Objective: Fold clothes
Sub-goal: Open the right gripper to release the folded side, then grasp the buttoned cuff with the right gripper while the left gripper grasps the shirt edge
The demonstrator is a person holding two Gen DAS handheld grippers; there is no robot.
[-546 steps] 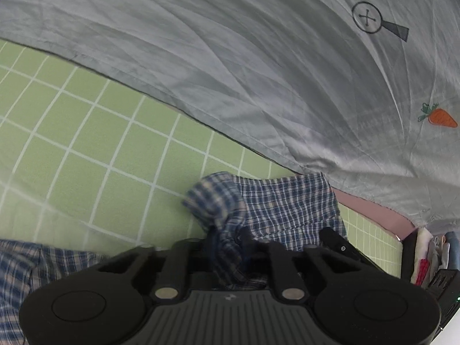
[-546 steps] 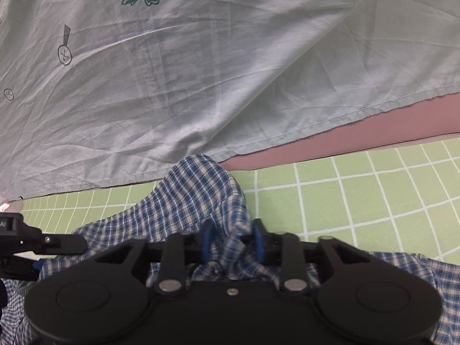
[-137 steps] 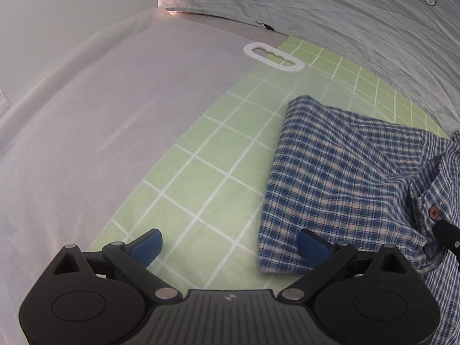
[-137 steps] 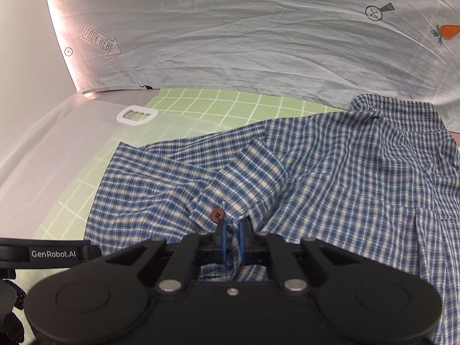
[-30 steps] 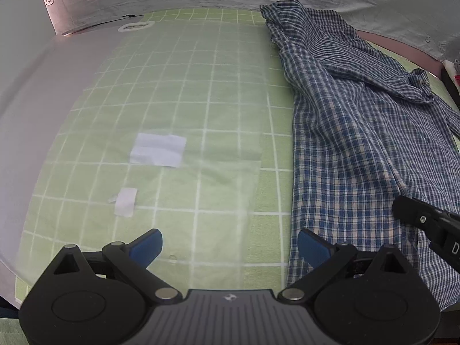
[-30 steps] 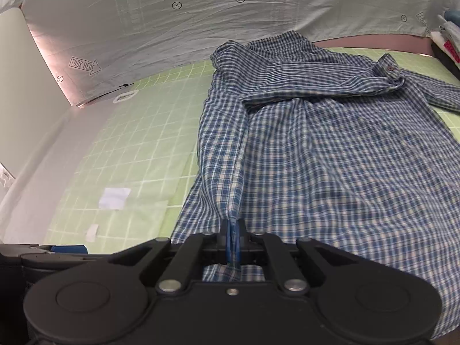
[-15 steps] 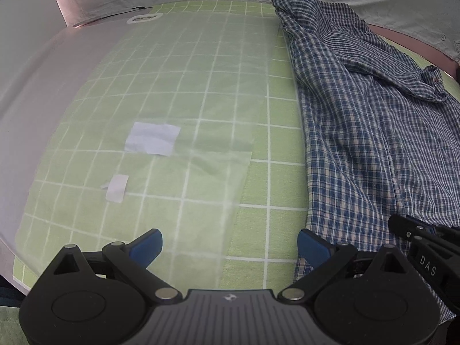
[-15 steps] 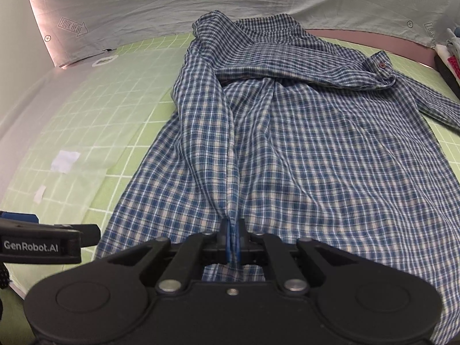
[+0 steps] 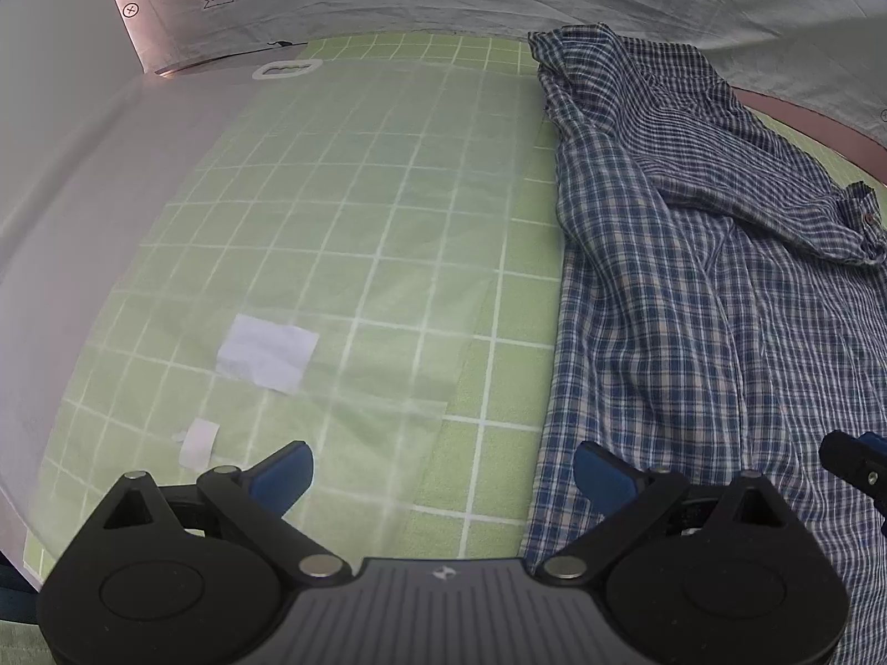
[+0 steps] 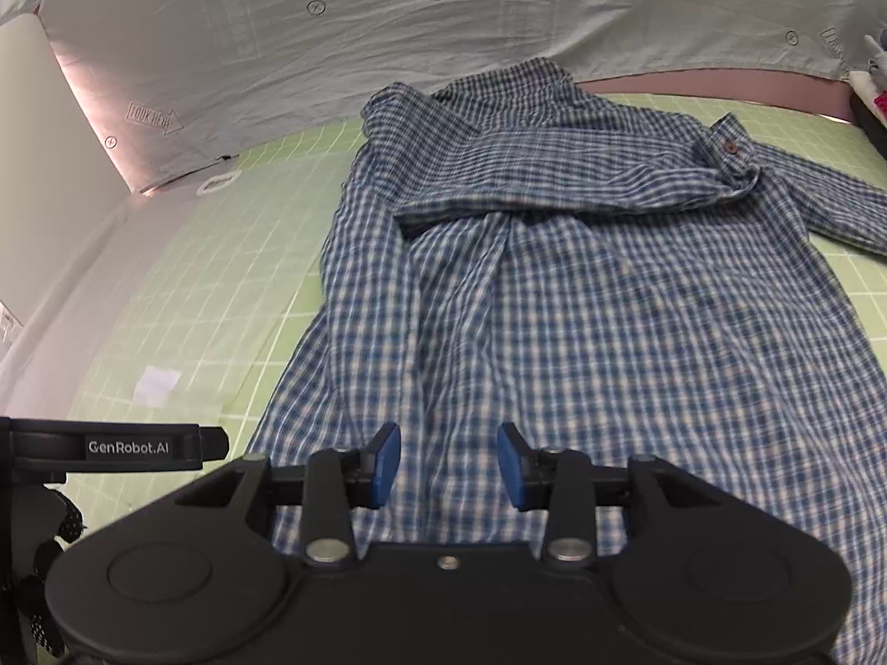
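Observation:
A blue and white plaid shirt [image 10: 582, 288] lies spread on the green grid mat [image 10: 222, 277], collar end far, hem near me. One sleeve [image 10: 554, 166] lies folded across the chest, its buttoned cuff [image 10: 729, 152] at the right. My right gripper [image 10: 448, 465] is open and empty just above the shirt's near hem. My left gripper [image 9: 441, 474] is wide open and empty over the mat at the shirt's left hem edge [image 9: 554, 443]; the shirt [image 9: 693, 305] fills the right of that view.
A translucent plastic sheet [image 9: 332, 221] with white paper patches [image 9: 266, 352] covers the mat's left part. A grey cloth with carrot prints [image 10: 443, 16] hangs behind. A white hang tab [image 9: 286, 69] lies at the far mat edge. A pink surface [image 10: 720, 83] borders the back right.
My right gripper has opened and let go of the shirt's hem, which now lies flat. My left gripper has stayed open and moved closer to the shirt's left edge.

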